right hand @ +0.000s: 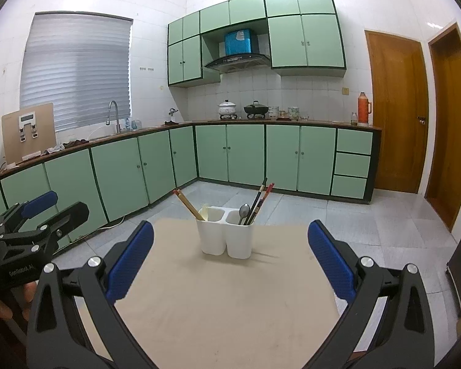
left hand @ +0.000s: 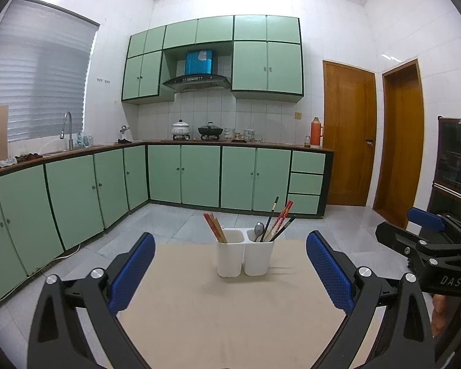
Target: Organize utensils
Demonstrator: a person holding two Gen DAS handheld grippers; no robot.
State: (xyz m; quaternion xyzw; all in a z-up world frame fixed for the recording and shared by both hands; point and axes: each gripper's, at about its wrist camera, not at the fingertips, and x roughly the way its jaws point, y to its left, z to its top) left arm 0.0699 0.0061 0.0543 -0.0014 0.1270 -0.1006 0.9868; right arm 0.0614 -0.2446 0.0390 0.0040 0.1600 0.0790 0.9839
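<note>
Utensil holder [left hand: 245, 256], white, two compartments, upright near far edge of tabletop [left hand: 230, 307]. Left compartment: reddish chopsticks [left hand: 215, 227]. Right compartment: spoon [left hand: 258, 230], dark and red chopsticks [left hand: 279, 220]; lower ends hidden. Left hand-held gripper [left hand: 230, 272] spread, empty. Right hand-held gripper [right hand: 230, 259] spread, empty.

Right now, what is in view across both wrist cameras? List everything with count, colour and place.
utensil holder: one, white, two compartments, on the table
wooden chopsticks: a few, tan with red tips, left compartment
spoon: one, metal, right compartment
dark chopsticks: several, black and red, right compartment
table: one, beige top
base cabinets: many, green, along the walls
thermos: one, orange, on the counter
doors: two, brown wood, at right
left gripper: blue pads, jaws open, empty
right gripper: blue pads, jaws open, empty
</note>
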